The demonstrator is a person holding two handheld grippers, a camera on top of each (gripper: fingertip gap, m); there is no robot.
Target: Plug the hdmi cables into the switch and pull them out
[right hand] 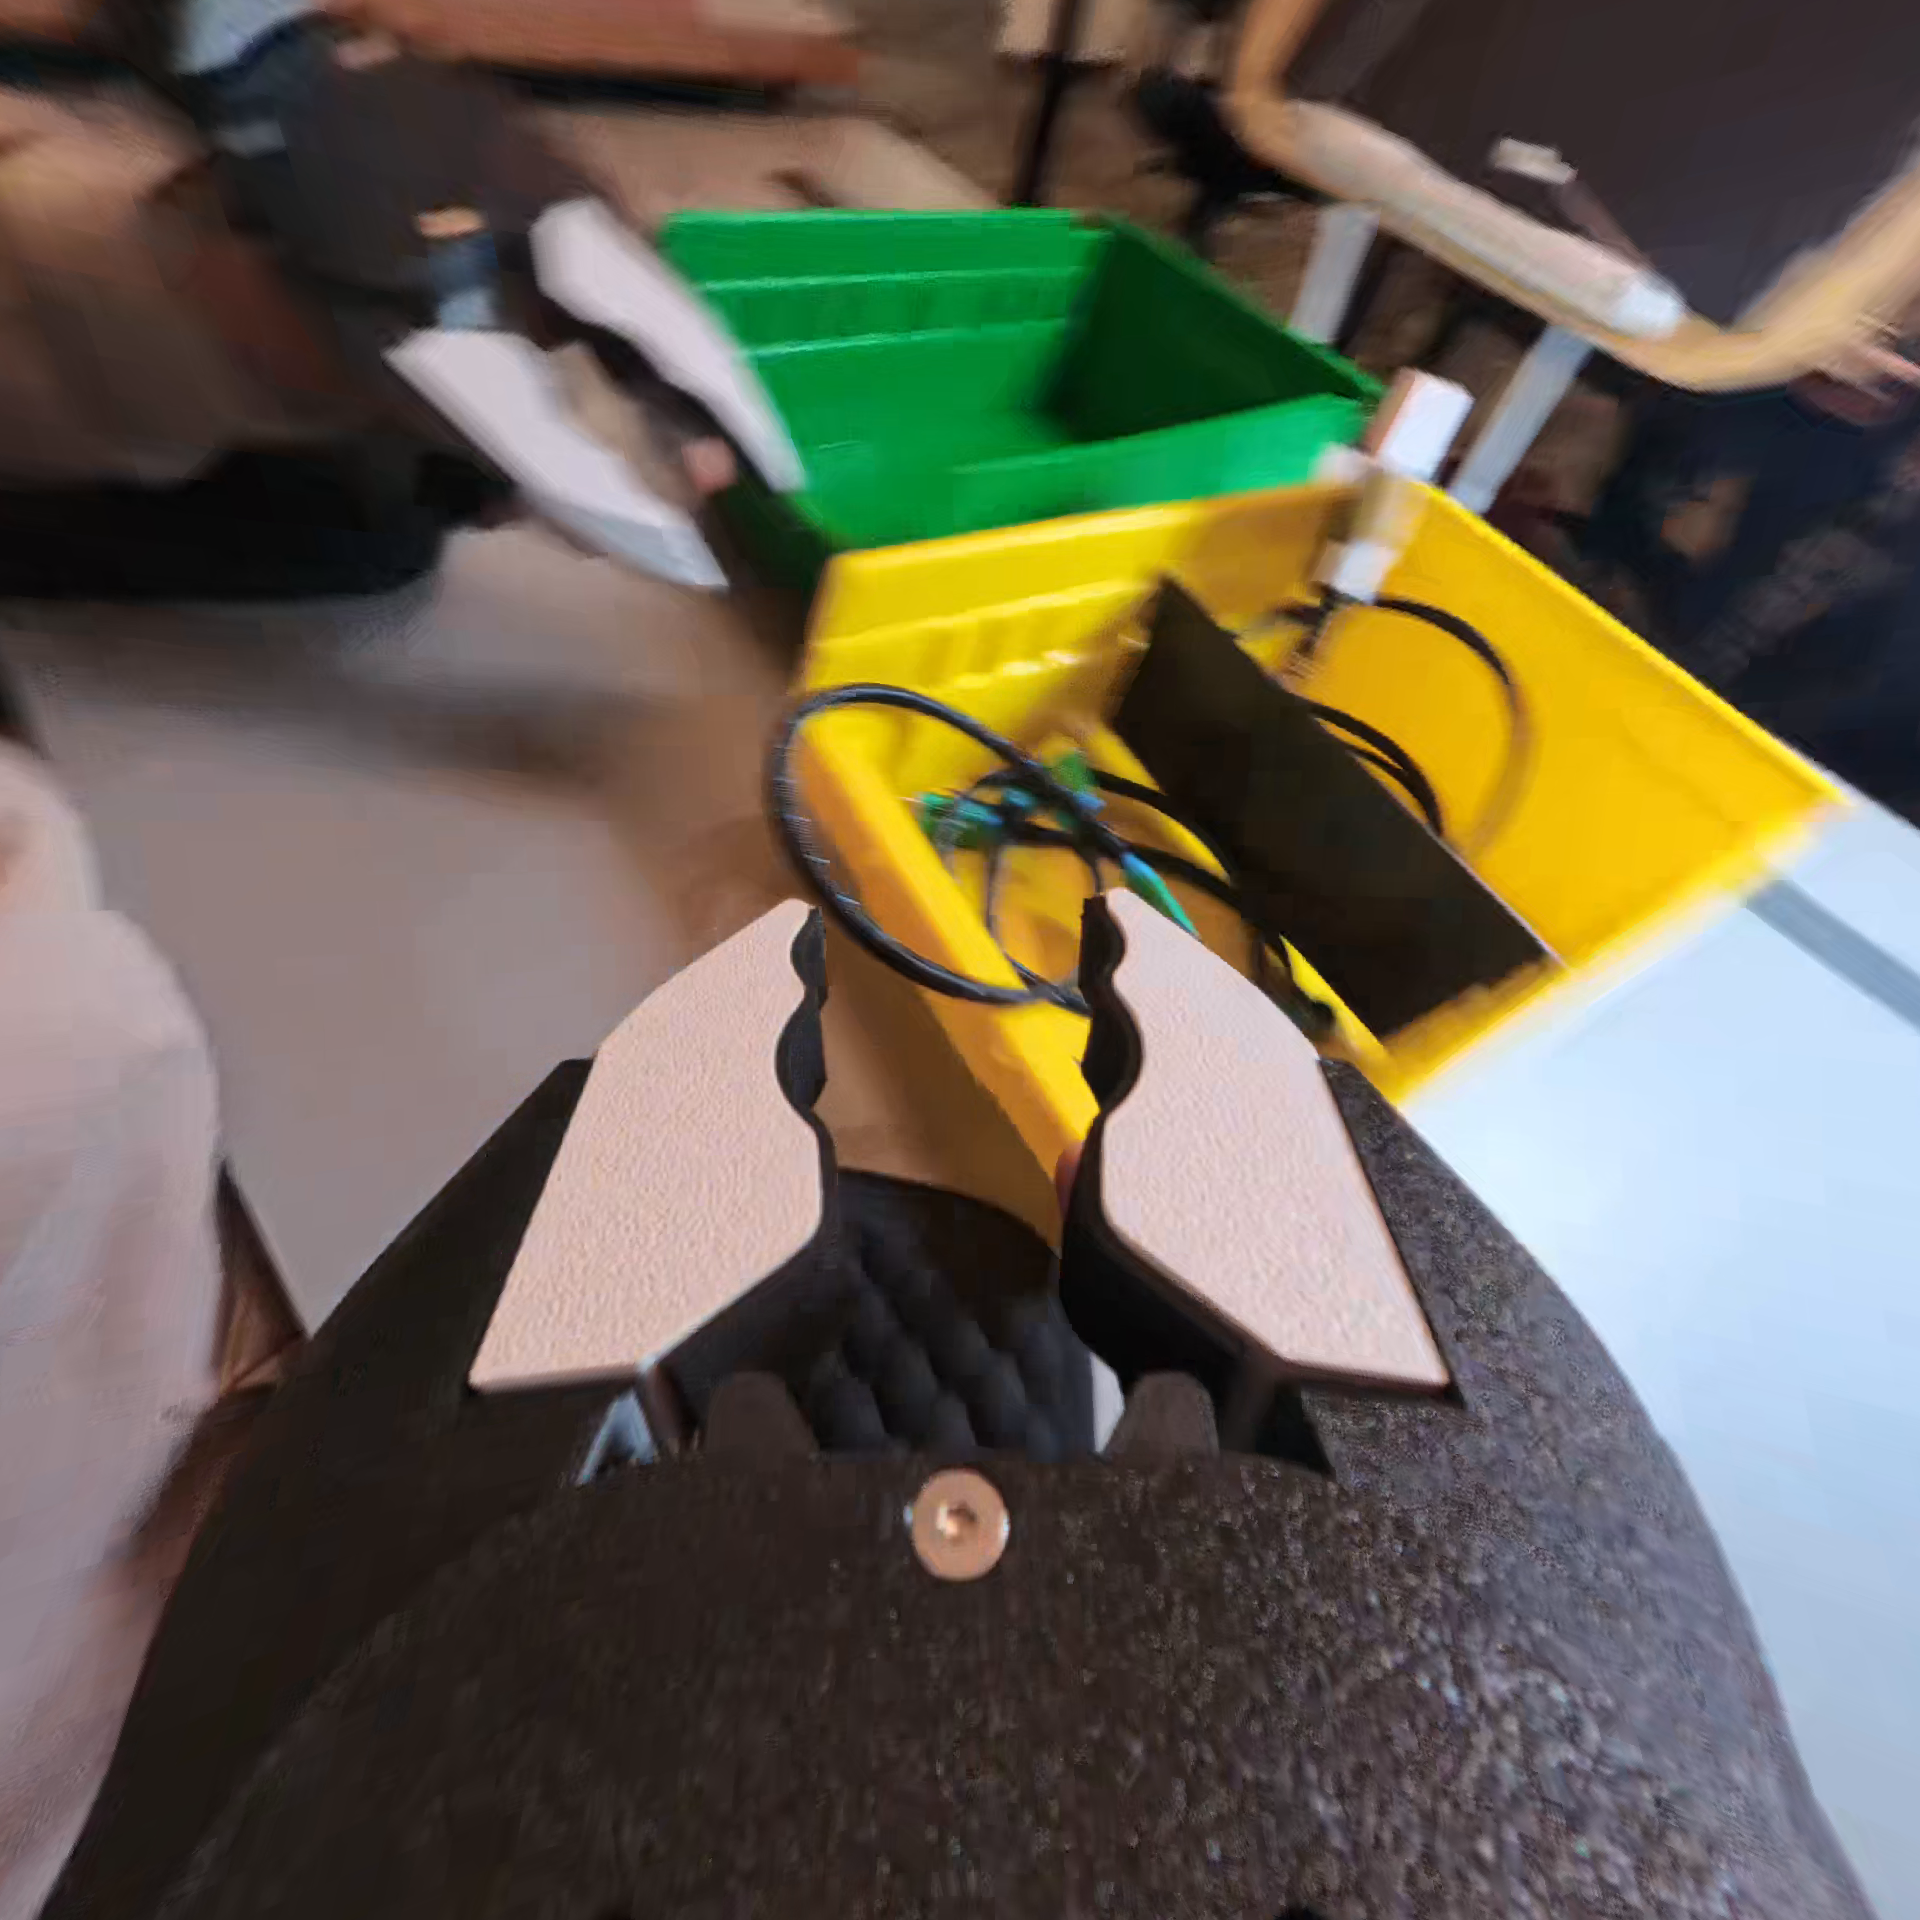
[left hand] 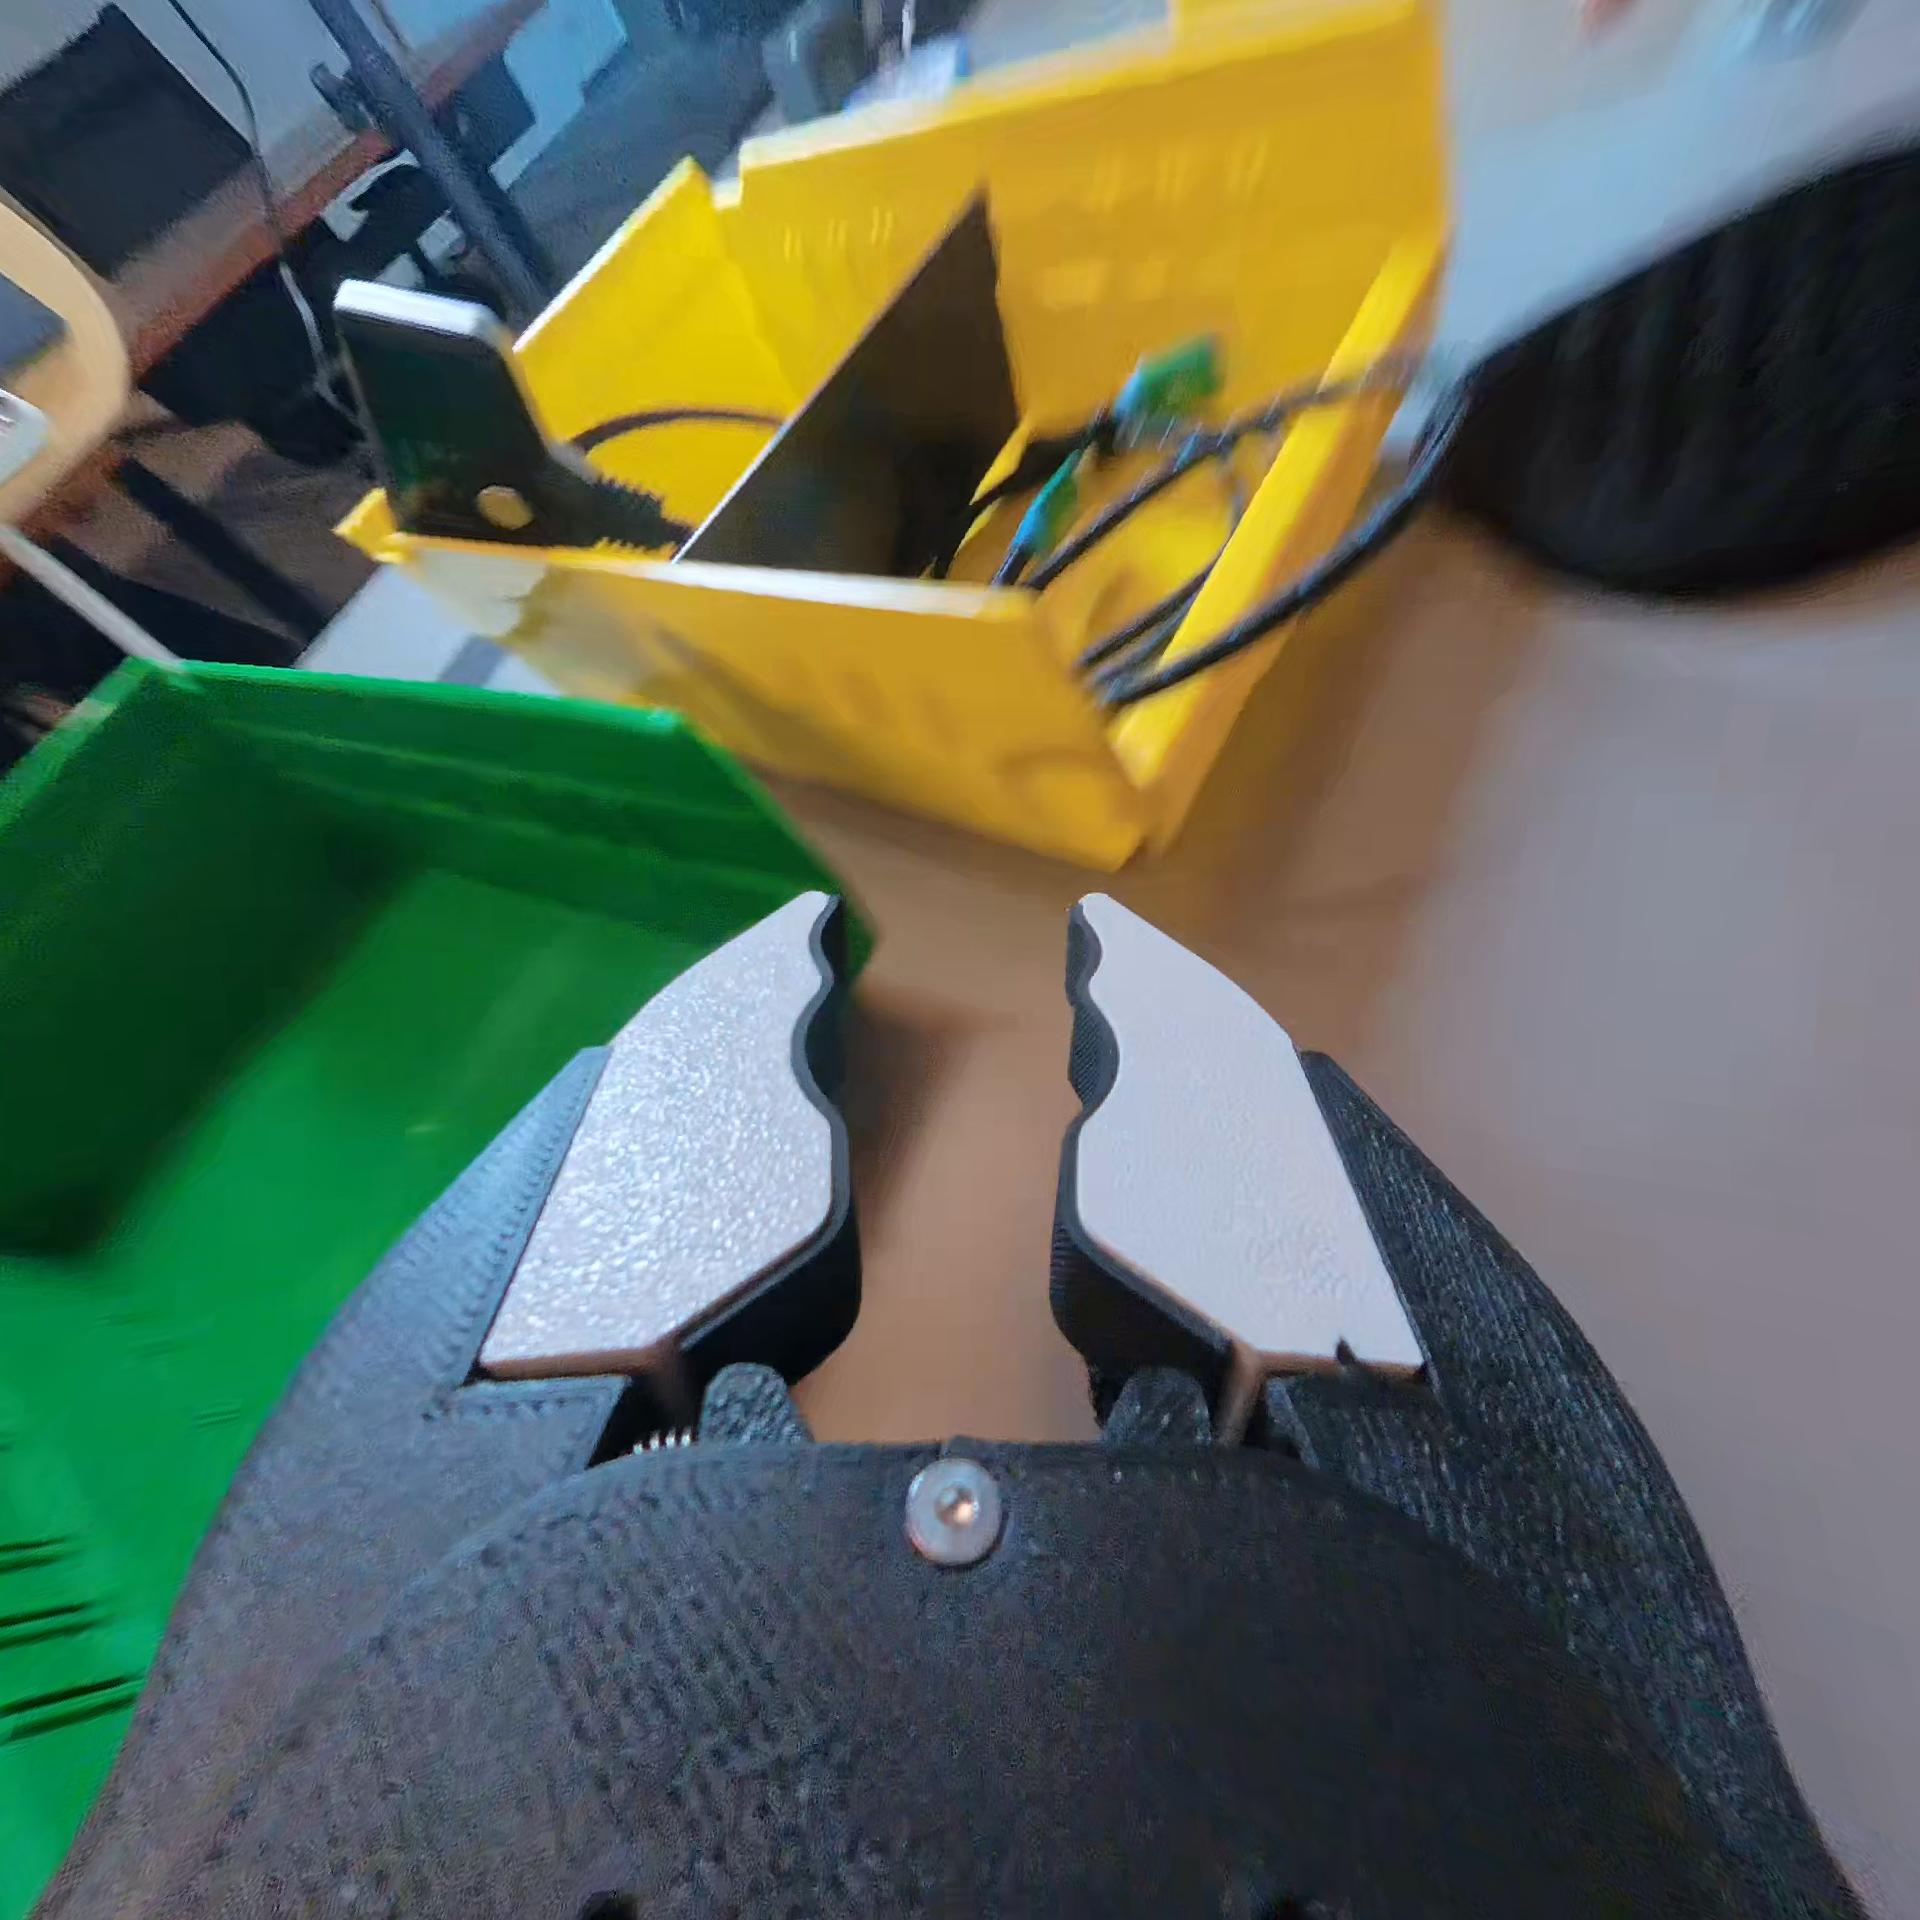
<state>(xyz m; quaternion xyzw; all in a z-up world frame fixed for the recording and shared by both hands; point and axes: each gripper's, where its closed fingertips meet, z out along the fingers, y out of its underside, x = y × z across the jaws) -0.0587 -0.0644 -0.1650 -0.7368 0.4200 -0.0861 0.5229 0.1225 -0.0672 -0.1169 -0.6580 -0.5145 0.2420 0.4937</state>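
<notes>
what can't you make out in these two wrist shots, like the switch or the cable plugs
- Switch: not identifiable in either view; the black divider panel in the yellow bin hides what lies behind it.
- Cables: plug ends too blurred in the right wrist view; in the left wrist view they run behind the bin's wall.
- Green bin: cut off by the left edge of the left wrist view.
- Background: motion-blurred in both views.

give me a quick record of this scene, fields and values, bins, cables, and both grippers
yellow bin: holds black cables and a black divider
green bin: beside the yellow bin, looks empty
cable loop: hangs over the yellow bin's wall
left gripper: open, holding nothing, over the table
right gripper: open, holding nothing, aimed at the yellow bin
switch: cannot tell, pictures blurred
</notes>
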